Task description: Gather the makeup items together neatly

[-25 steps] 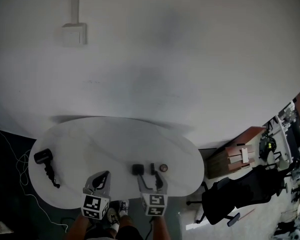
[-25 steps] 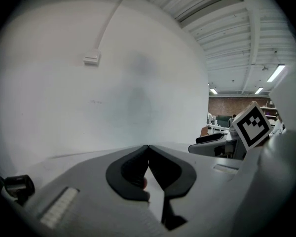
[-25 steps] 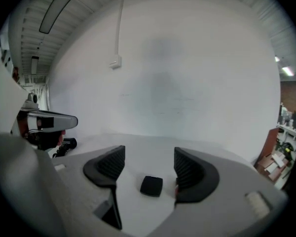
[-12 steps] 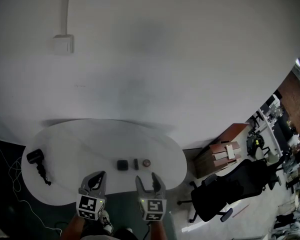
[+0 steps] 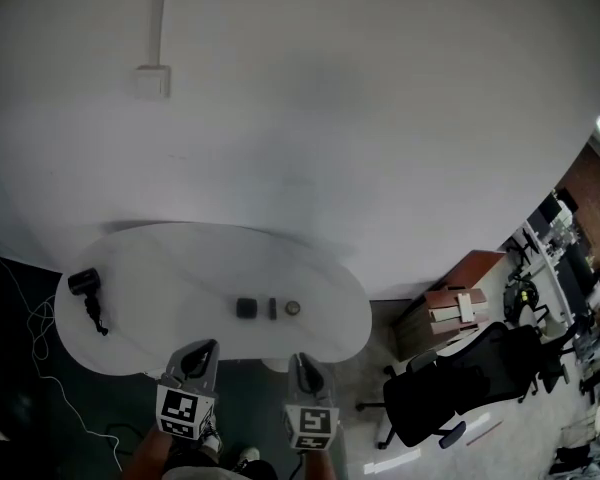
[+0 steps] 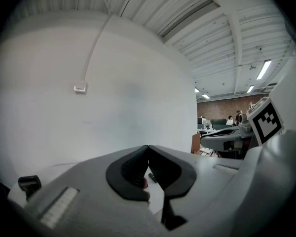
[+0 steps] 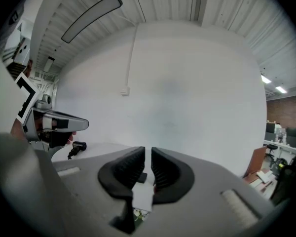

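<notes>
A white wall (image 5: 330,118) rises behind a white oval table (image 5: 170,268), with office clutter and a dark chair (image 5: 460,378) beyond the table's right end.

The right gripper (image 5: 301,363) hangs just off the table's near edge. Its jaws have just been closing and now stand almost together, with only a thin slit between the pads and nothing in it. A second ago it reached over the table with jaws wide apart, right beside the makeup. It has since let go and drawn back clear of the tabletop. The left gripper (image 5: 204,352) has pulled back as well and also hangs off the table's near edge. Its jaw tips meet, and it holds nothing.

At the table's middle the three makeup items lie in a short, straight row, close together but apart. They are a dark square compact (image 5: 246,307), a slim dark stick (image 5: 272,308) and a small round pot (image 5: 293,308). At the table's left end lies a black corded thing, likely a dryer (image 5: 84,283), well apart from the row and untouched.

Both grippers are empty and withdrawn, and the items are lined up, so the gathering looks finished. If anything remains, it is only a check of the spacing. Nothing on the table looks at risk, since no item is near the edge.
</notes>
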The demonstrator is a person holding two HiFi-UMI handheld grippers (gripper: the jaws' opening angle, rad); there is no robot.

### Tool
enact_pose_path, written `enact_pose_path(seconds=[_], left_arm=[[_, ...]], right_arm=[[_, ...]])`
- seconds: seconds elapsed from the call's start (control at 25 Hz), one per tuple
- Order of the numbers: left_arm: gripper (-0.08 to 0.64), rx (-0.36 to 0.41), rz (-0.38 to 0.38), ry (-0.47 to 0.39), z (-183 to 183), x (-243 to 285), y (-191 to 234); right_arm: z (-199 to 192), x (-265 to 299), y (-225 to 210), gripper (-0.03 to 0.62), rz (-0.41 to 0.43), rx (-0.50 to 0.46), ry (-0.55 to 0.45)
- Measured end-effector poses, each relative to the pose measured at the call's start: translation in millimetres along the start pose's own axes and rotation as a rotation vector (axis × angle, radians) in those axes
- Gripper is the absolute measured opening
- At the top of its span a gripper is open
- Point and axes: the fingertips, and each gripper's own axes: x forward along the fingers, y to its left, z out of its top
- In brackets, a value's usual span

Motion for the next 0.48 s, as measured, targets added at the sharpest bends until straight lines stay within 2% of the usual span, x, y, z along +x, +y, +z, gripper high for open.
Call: enact_pose_path(seconds=[0.2, 0.48], left_arm=[[0.011, 0.007, 0.021, 0.012, -5, -23, -18], [0.011, 0.021, 0.037, 0.023, -10, -38, -34]], right_arm=[[-6, -26, -1, 0.006, 0.017, 0.001, -0.012], [-12, -41, 2, 0.005, 0.054, 0.008, -0.020]])
